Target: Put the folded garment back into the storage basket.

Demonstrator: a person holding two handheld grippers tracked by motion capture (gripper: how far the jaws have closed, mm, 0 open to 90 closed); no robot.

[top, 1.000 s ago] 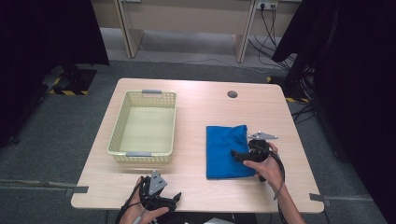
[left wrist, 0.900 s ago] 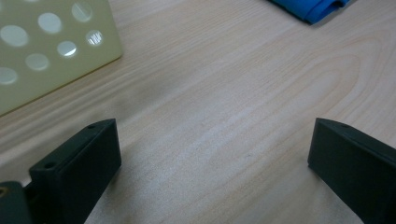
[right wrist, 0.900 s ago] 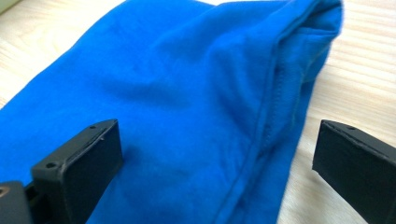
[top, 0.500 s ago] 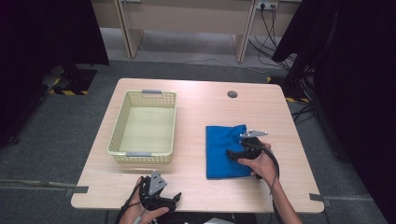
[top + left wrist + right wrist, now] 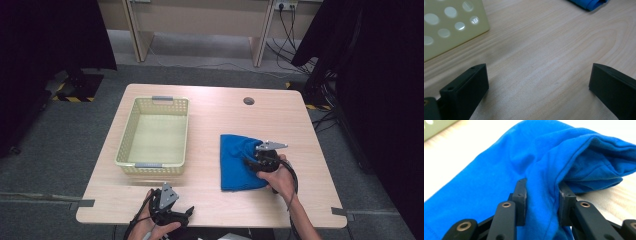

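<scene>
A folded blue cloth [image 5: 236, 162] lies on the wooden table [image 5: 210, 117], right of centre. My right gripper [image 5: 250, 163] sits on the cloth's right edge; its jaws have just been closing and now pinch a raised fold of the blue cloth [image 5: 541, 195] between them. The cloth's right side is bunched up around the grip. My left gripper [image 5: 186, 212] rests at the table's near edge, below the basket, jaws wide open over bare wood [image 5: 539, 82] with nothing between them.
A pale yellow perforated basket [image 5: 126, 137] stands left of centre, nothing inside it; its corner [image 5: 446, 27] shows in the left gripper view. A round cable hole [image 5: 248, 101] sits near the far edge. Dark curtains flank the table.
The right gripper slid left onto the cloth's right edge and its jaws closed on a fold, bunching the cloth up. The left gripper has not moved.
</scene>
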